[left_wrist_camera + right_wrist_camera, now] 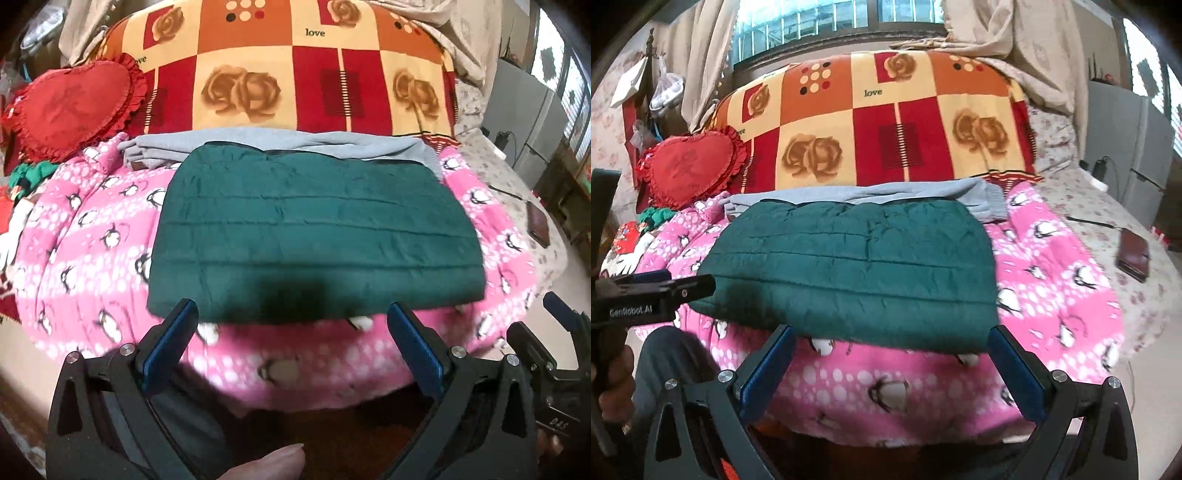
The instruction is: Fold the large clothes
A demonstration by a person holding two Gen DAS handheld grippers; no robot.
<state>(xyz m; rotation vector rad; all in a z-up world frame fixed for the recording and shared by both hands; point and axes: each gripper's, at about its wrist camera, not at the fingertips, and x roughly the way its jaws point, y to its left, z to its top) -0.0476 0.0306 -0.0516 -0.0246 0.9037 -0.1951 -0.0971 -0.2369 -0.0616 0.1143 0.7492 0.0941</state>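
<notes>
Closest in, both grippers are spread wide and holding nothing. The left gripper [291, 317] and right gripper [892, 345] both hang just short of the near edge of the bed, fingers pointing straight at the green quilted jacket [314, 229].

The jacket lies dead ahead of both, already folded into a flat rectangle on the pink penguin blanket [92, 251]. Its long axis runs left-right, across the way the fingers point.

Which one is nearer? Honestly about even, I can't call it. In each view the near hem sits just past the fingertips, not touching. The right gripper lines up with the jacket's right end, the left more with the middle-left.

Behind it there's a folded grey garment [258, 142], then the rose-print blanket [295, 85].
</notes>
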